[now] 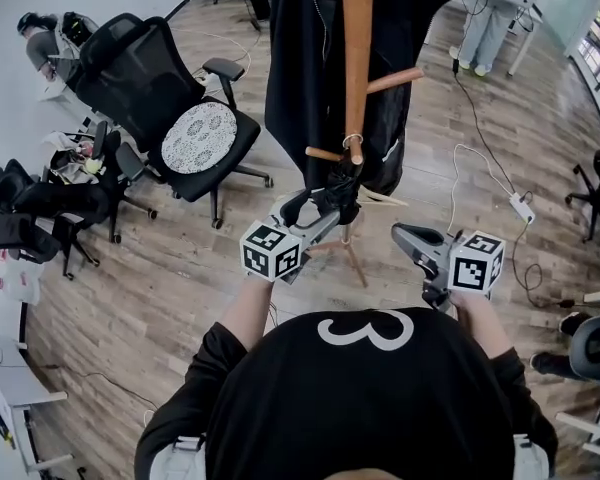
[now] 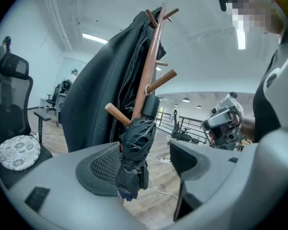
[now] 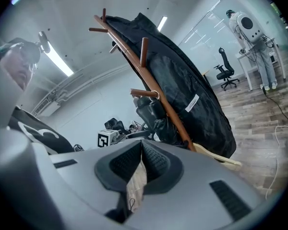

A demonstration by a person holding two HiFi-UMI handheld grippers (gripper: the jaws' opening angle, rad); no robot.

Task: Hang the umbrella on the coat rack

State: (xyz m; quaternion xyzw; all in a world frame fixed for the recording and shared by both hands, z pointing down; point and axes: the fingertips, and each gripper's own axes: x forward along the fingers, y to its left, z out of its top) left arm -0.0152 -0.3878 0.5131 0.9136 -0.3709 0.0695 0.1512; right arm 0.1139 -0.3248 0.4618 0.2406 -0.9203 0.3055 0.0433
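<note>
Our left gripper at lower centre holds its ribbed jaws wide apart, gripping nothing; we see the folded black fabric umbrella hanging between them from a round wooden peg of the rack. Our right gripper is closed, empty.

We see an open office or lab space: mesh swivel chairs on a wood-plank floor, a coat rack bearing a dark coat, a power strip with trailing cables, and ceiling strip lights overhead.
</note>
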